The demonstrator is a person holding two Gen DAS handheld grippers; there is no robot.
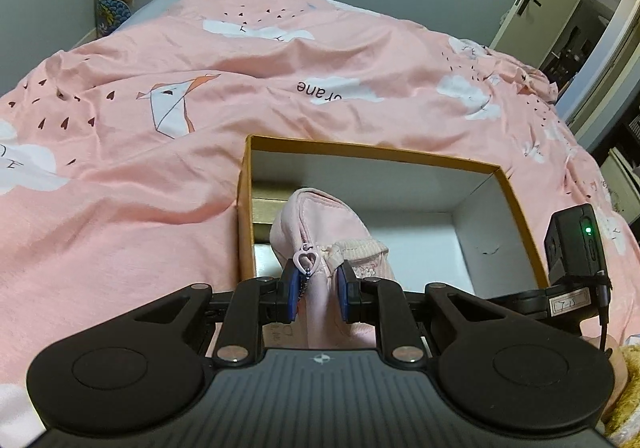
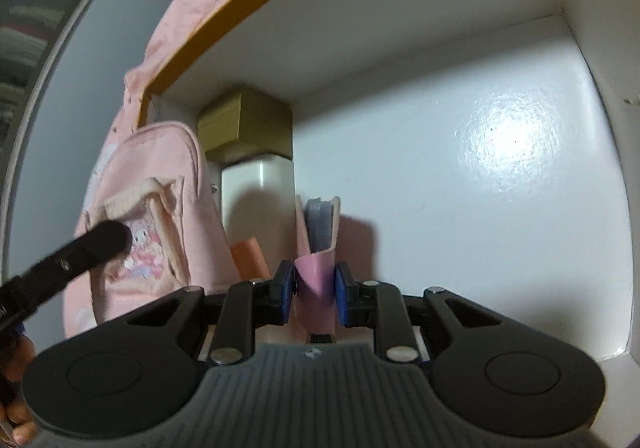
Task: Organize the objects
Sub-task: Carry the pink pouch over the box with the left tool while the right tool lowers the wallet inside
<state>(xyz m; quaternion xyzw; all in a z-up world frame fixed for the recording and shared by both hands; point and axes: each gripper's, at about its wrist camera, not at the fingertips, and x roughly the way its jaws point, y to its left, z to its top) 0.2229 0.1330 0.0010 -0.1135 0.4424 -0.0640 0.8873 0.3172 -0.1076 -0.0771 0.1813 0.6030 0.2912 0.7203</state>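
The yellow-rimmed box on the pink duvet holds a gold carton at ten o'clock. The left gripper pinches a pink pouch over it; the right gripper clamps a pink card wallet inside.

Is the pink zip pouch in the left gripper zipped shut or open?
Cannot tell: the heart zip pull on the pink pouch sits at the gripped end, zipper line mostly hidden.

Both wrist cameras look steeply down, close into one box.
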